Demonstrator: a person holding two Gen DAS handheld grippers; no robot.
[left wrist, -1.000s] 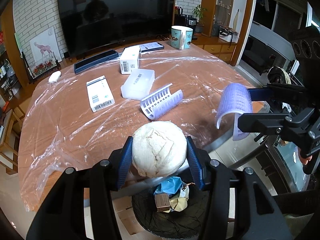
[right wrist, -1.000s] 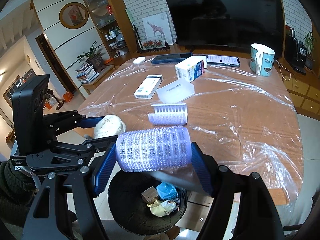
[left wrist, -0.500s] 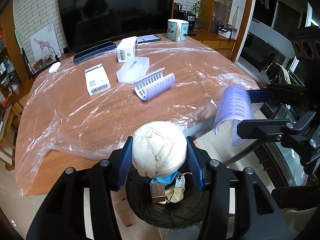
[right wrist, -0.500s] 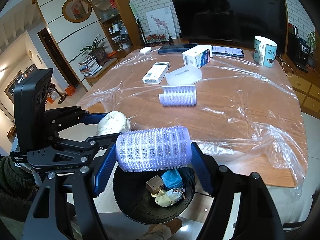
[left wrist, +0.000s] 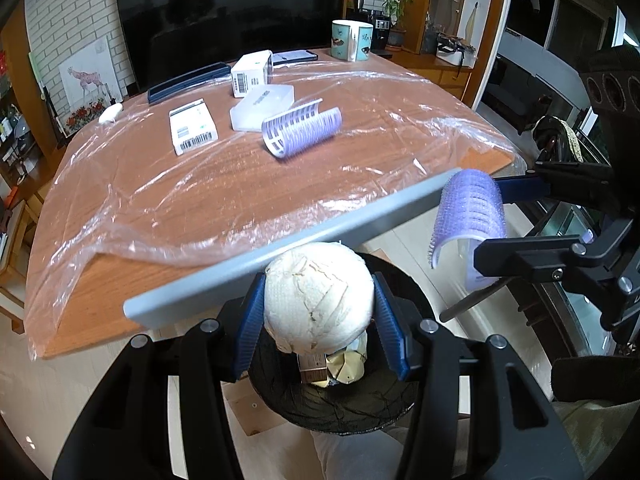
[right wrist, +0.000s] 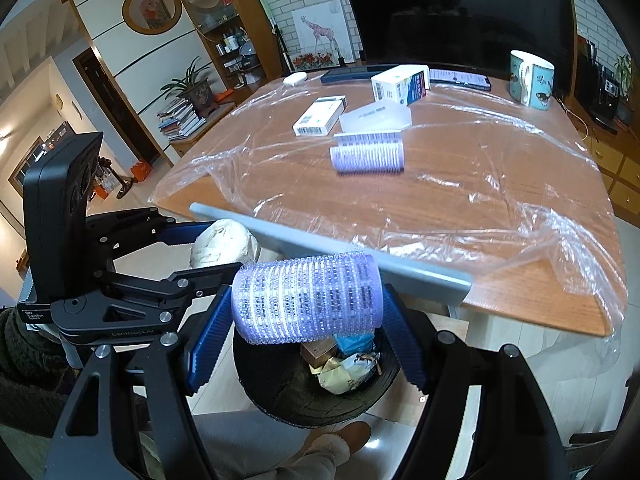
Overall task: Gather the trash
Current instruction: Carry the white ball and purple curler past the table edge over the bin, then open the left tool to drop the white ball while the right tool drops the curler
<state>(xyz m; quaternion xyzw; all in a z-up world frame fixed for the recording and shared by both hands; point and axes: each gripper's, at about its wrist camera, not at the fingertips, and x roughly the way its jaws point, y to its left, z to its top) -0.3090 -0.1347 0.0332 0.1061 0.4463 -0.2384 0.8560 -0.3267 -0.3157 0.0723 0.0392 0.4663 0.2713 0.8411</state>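
My left gripper is shut on a crumpled white paper ball and holds it above the black trash bin, off the table's near edge. My right gripper is shut on a purple hair roller and holds it over the same bin. The roller also shows at the right of the left wrist view; the paper ball shows at the left of the right wrist view. The bin holds a small brown box and crumpled wrappers. A second purple roller lies on the table.
The wooden table is covered by clear plastic film. On it lie two white boxes, a clear plastic lid, a phone, a dark remote and a mug. A grey bar runs along the table's near edge.
Both grippers have drawn back from the table with their loads and now hang over the bin. The bin shows more fully below them.
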